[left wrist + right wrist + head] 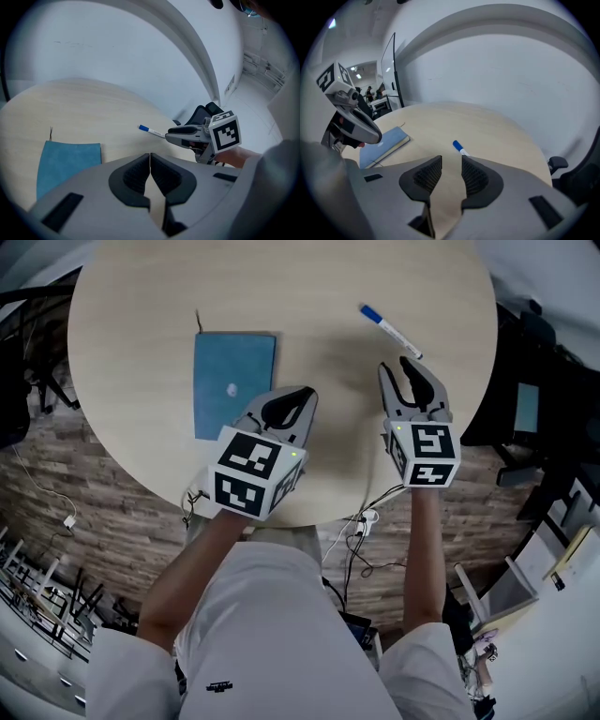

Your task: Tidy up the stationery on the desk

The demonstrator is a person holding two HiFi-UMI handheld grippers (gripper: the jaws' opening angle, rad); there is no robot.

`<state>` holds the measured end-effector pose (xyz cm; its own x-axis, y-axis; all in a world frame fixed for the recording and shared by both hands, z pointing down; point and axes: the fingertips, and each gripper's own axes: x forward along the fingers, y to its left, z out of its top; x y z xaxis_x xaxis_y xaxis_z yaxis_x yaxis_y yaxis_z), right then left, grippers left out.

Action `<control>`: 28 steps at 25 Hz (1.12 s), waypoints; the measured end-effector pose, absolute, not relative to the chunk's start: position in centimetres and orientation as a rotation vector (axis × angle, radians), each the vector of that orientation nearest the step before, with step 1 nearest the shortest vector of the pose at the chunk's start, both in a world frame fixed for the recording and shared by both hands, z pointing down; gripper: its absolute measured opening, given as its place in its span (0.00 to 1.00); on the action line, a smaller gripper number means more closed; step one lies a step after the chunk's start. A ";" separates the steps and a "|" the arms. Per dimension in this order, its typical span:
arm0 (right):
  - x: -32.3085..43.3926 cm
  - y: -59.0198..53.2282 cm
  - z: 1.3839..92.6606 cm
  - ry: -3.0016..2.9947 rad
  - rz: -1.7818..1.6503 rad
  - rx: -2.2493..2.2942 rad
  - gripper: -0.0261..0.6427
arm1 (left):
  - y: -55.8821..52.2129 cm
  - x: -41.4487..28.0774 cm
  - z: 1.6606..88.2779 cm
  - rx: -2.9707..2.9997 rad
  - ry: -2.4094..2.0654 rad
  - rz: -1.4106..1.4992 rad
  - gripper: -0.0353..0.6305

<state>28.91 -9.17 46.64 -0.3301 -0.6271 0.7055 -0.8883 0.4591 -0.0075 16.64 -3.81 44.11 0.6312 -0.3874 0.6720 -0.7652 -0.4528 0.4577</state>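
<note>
A blue notebook (pixel 234 381) lies flat on the round wooden table (pixel 281 287), left of centre; its ribbon sticks out at the far corner. A white pen with a blue cap (pixel 391 331) lies to the right. My left gripper (pixel 302 393) hovers just right of the notebook's near corner, jaws shut and empty. My right gripper (pixel 409 369) is a short way short of the pen, open by a narrow gap with nothing in it. The left gripper view shows the left gripper (pixel 149 157), notebook (pixel 70 161) and pen (pixel 151 131). The right gripper view shows the right gripper (pixel 451 161), pen (pixel 460 147) and notebook (pixel 384 145).
The table's near edge runs just under both grippers. A dark office chair (pixel 525 343) stands at the right of the table. Cables and a plug (pixel 361 521) hang below the near edge. Chairs and desks stand on the floor at the left.
</note>
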 end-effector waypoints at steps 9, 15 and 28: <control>31.0 -13.0 49.8 -2.016 0.360 1.105 0.27 | -4.9 17.6 45.7 2.051 -0.868 0.619 0.09; 31.8 -13.8 52.8 -1.974 0.360 1.018 0.27 | -4.6 18.1 46.5 2.037 -0.826 0.638 0.09; 30.6 -12.8 52.2 -2.039 0.465 1.073 0.17 | -2.6 16.9 46.7 2.036 -0.802 0.646 0.09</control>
